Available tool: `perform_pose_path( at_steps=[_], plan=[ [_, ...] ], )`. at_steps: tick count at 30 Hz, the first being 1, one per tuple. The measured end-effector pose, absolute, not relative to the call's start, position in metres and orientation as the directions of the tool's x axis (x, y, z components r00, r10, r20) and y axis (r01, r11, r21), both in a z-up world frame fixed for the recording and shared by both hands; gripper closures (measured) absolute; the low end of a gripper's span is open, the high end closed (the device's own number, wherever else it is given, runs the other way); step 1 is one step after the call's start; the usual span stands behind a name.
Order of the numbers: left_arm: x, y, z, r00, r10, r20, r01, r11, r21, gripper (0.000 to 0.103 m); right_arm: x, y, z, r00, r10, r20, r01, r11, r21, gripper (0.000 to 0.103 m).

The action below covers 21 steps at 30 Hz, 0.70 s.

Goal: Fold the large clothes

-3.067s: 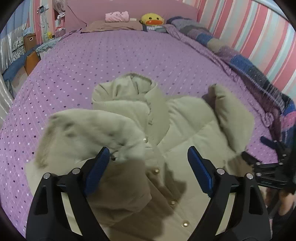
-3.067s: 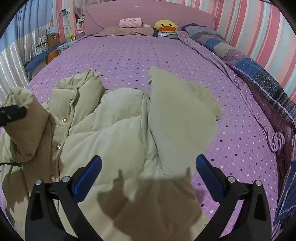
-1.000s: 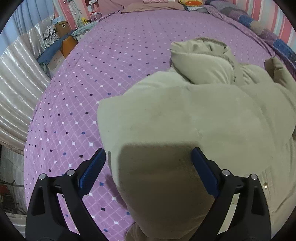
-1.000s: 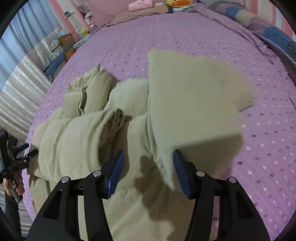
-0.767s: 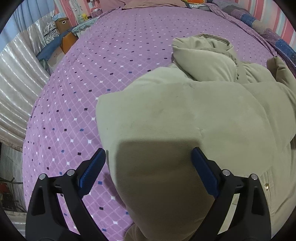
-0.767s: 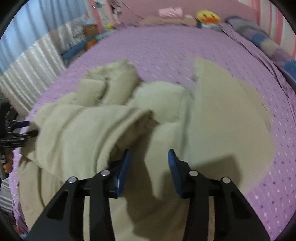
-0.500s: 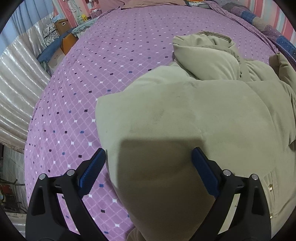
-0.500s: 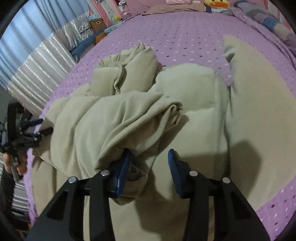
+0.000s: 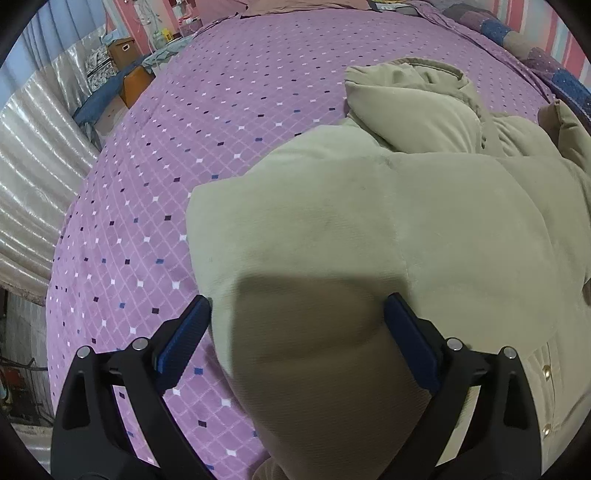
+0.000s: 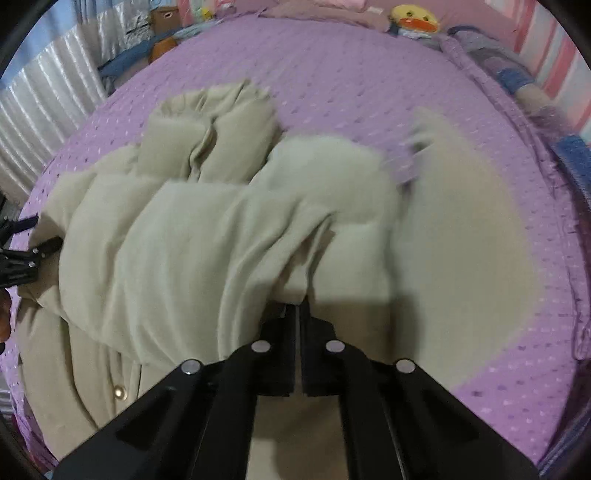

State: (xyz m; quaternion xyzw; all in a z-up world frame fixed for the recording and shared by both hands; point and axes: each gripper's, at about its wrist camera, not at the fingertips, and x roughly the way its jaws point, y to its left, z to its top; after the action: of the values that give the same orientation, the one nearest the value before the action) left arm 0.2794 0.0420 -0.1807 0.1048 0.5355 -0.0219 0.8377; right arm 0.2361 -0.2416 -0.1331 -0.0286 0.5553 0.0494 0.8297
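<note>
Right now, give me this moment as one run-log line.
stage: folding coat on bed | left tool: open over folded sleeve, not gripping | right tool: just closed, shut on coat fold

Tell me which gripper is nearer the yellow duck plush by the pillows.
Neither clearly. The duck plush lies far up the bed from the right gripper; the left gripper view doesn't show it.

The padded coat (image 9: 369, 206) is pale khaki-beige throughout, with small pearly snap buttons (image 9: 546, 373). The bedspread (image 9: 229, 92) is purple, crossed by a fine lattice and dotted with white, dark and blue diamonds. The gripper pads (image 9: 183, 341) are blue on black frames. Near the headboard sits a yellow plush (image 10: 413, 16) with an orange patch, probably a duck; the wall (image 10: 554, 55) shows pink and pale stripes.
</note>
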Motion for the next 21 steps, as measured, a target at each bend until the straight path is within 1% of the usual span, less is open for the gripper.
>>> perform_pose_path(
  at_steps=[2,4,5,6,7,8,9,12,14,16,19,21],
  plan=[
    [0.283,0.038,-0.183,0.429,0.083,-0.900,0.152,0.975,0.162,0.008,0.230,-0.248,-0.121,0.417,-0.121,-0.901,-0.093,0.980,-0.174,0.103],
    [0.282,0.039,-0.184,0.428,0.077,-0.901,0.147,0.977,0.153,0.008,0.226,-0.273,-0.120,0.392,-0.027,-0.920,-0.055,0.997,-0.052,0.103],
    [0.282,0.040,-0.185,0.428,0.071,-0.901,0.143,0.979,0.145,0.008,0.224,-0.287,-0.124,0.381,0.047,-0.923,-0.036,0.999,0.036,0.103],
    [0.283,0.039,-0.187,0.428,0.068,-0.901,0.141,0.980,0.141,0.008,0.225,-0.292,-0.127,0.378,0.114,-0.919,-0.035,0.993,0.109,0.103],
    [0.284,0.040,-0.188,0.426,0.065,-0.902,0.139,0.981,0.137,0.008,0.227,-0.296,-0.134,0.362,0.199,-0.911,-0.024,0.979,0.204,0.100],
    [0.284,0.041,-0.189,0.423,0.062,-0.904,0.136,0.982,0.131,0.007,0.229,-0.303,-0.145,0.348,0.298,-0.889,0.003,0.948,0.319,0.100],
    [0.284,0.043,-0.190,0.421,0.060,-0.905,0.132,0.983,0.127,0.007,0.230,-0.306,-0.152,0.349,0.347,-0.871,0.011,0.927,0.374,0.100],
    [0.283,0.046,-0.191,0.414,0.056,-0.909,0.126,0.985,0.118,0.006,0.236,-0.300,-0.181,0.297,0.448,-0.843,0.043,0.876,0.480,0.099],
    [0.282,0.046,-0.191,0.415,0.058,-0.908,0.127,0.984,0.121,0.006,0.234,-0.286,-0.195,0.251,0.498,-0.830,0.029,0.853,0.521,0.099],
    [0.284,0.046,-0.193,0.414,0.063,-0.908,0.132,0.983,0.129,0.006,0.232,-0.270,-0.204,0.225,0.487,-0.844,0.018,0.864,0.503,0.099],
    [0.284,0.042,-0.194,0.413,0.074,-0.908,0.131,0.982,0.139,0.006,0.225,-0.267,-0.210,0.234,0.539,-0.809,0.067,0.821,0.567,0.099],
    [0.284,0.041,-0.194,0.414,0.076,-0.907,0.133,0.981,0.143,0.006,0.218,-0.280,-0.211,0.262,0.551,-0.792,0.084,0.805,0.587,0.097]
  ],
)
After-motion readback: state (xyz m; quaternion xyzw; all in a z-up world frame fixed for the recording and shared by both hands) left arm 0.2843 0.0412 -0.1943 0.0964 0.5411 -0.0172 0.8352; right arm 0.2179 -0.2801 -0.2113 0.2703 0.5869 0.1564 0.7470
